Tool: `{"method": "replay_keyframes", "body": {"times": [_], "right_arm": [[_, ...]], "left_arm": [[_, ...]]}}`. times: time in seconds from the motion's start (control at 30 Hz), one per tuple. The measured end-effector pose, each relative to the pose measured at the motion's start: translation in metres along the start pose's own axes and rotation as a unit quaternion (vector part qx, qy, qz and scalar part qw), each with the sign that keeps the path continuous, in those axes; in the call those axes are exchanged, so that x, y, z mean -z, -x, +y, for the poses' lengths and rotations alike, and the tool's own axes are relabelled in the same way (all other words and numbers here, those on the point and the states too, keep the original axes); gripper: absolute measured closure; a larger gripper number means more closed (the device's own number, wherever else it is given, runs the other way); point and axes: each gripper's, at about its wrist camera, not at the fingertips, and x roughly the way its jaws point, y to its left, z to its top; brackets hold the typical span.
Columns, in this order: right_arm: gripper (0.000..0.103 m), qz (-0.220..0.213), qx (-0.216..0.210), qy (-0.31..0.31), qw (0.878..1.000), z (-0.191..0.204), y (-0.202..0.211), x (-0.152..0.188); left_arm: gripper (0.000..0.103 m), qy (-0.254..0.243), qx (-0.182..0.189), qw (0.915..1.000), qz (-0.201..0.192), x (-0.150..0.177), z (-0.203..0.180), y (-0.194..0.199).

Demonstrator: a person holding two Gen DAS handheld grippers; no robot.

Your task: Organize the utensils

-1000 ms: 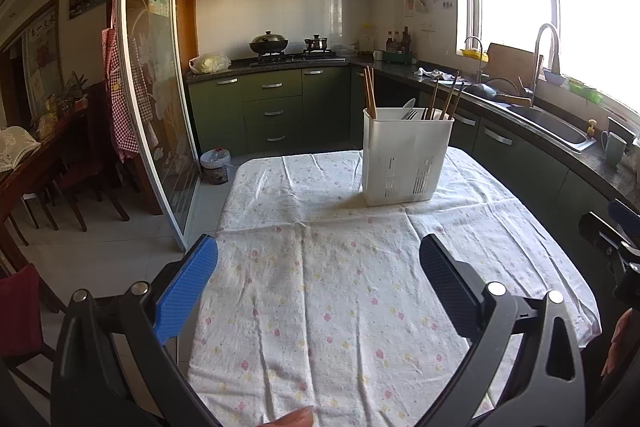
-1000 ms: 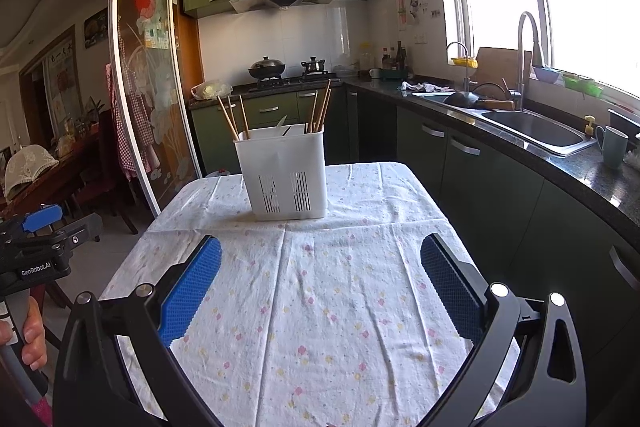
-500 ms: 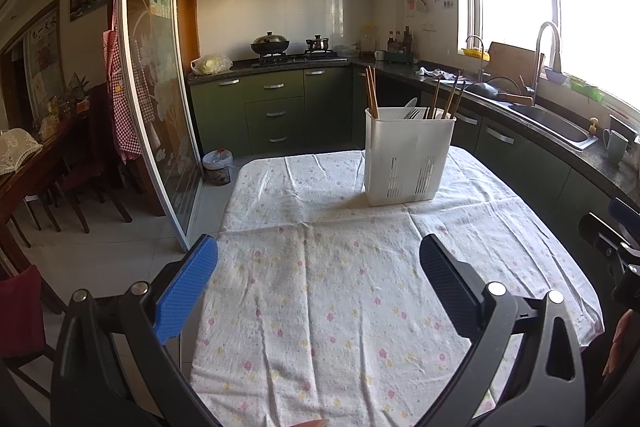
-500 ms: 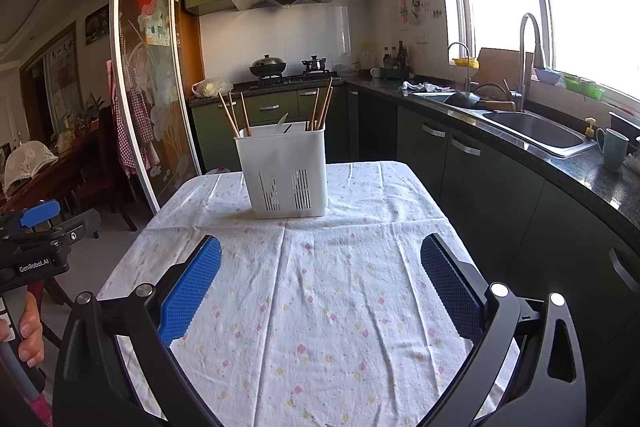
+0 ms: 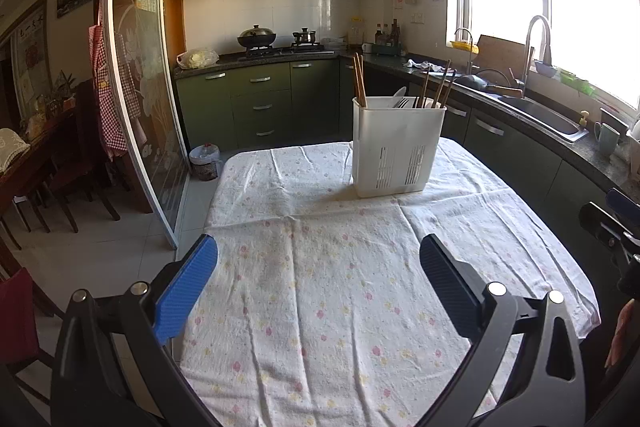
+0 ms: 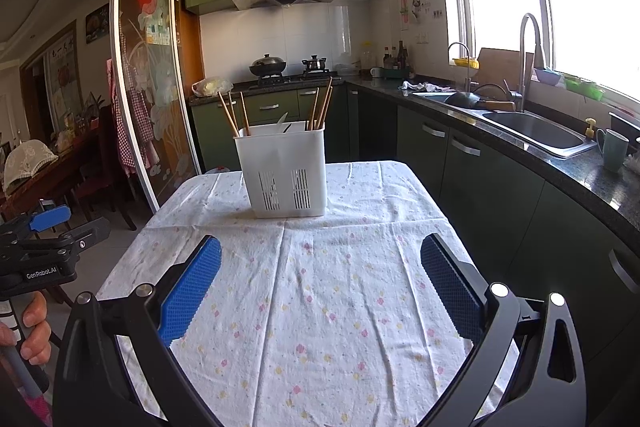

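A white slotted utensil holder stands upright at the far end of the table, also in the right wrist view. Wooden chopsticks and a white spoon stick out of it. My left gripper is open and empty, low over the near part of the table. My right gripper is open and empty, also well short of the holder. The left gripper shows at the left edge of the right wrist view.
The table carries a white flowered cloth. A dark counter with a sink and a green mug runs along the right. A glass sliding door and chairs stand to the left.
Both grippers have drifted slightly, so the holder sits a little differently in each view. Both stay open and empty.
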Motion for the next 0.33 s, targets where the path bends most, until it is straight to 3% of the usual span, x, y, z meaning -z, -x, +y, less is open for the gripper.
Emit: {"method": "replay_keyframes", "body": {"times": [0.17,0.33], "right_arm": [[0.005,0.000,-0.001,0.001,1.000,-0.0001,-0.0003,0.0001],[0.005,0.001,0.000,0.001,1.000,-0.0004,-0.0010,0.0002]], "left_arm": [[0.007,0.003,-0.026,0.9996,0.003,-0.0010,0.0022,-0.0035],[0.007,0.009,-0.022,0.9996,0.017,0.0002,0.0054,-0.0083]]}}
